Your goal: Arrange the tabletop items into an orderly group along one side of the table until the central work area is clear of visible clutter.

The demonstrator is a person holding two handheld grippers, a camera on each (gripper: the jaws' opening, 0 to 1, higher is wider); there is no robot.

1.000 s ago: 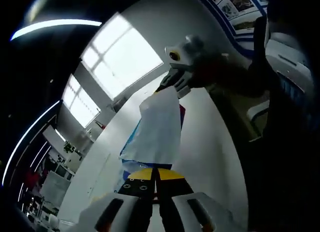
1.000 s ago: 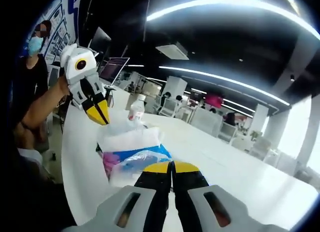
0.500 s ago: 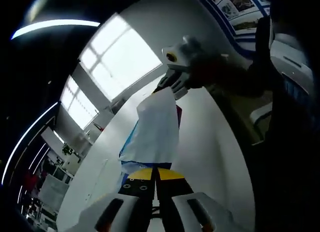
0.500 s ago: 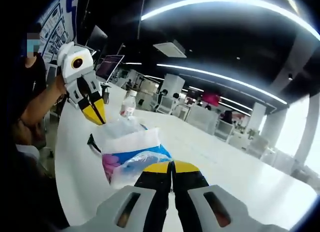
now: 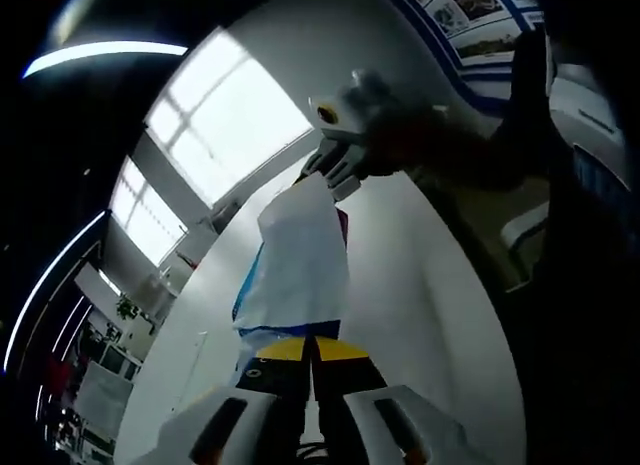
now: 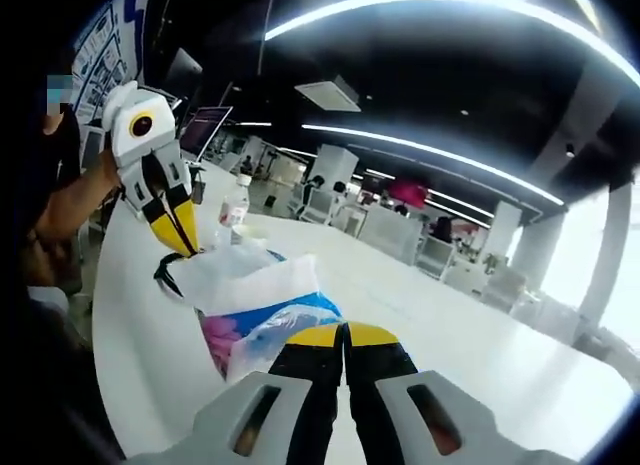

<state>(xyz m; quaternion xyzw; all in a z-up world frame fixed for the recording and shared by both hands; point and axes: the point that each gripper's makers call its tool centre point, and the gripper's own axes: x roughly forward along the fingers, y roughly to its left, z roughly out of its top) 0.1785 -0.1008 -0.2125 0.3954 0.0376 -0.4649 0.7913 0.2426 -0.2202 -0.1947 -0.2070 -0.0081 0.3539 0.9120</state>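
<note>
- Since a second ago the plastic bag (image 6: 262, 303) has been carried further along the white table (image 6: 480, 350): in the right gripper view more bare tabletop now shows beneath it, and the water bottle (image 6: 234, 211) has slid back and looks smaller, beside a pale cup-like thing (image 6: 252, 231).
- In the right gripper view, the left gripper (image 6: 178, 235) comes in from the left, held in a person's hand (image 6: 112, 163); its yellow-tipped jaws are closed on the far, upper edge of the bag. A dark looped item (image 6: 166, 273), perhaps glasses, lies on the table just below those tips.
- Further right in that view, the right gripper (image 6: 343, 336) has its jaws pressed together, pinching the near edge of the bag, whose white film shows blue and magenta print.
- In the left gripper view the bag (image 5: 295, 263) hangs stretched between the two tools, above the table (image 5: 420, 315).
- There the left gripper (image 5: 312, 345) is clenched on the bag's lower edge, and the right gripper (image 5: 318, 171) pinches its top corner.
</note>
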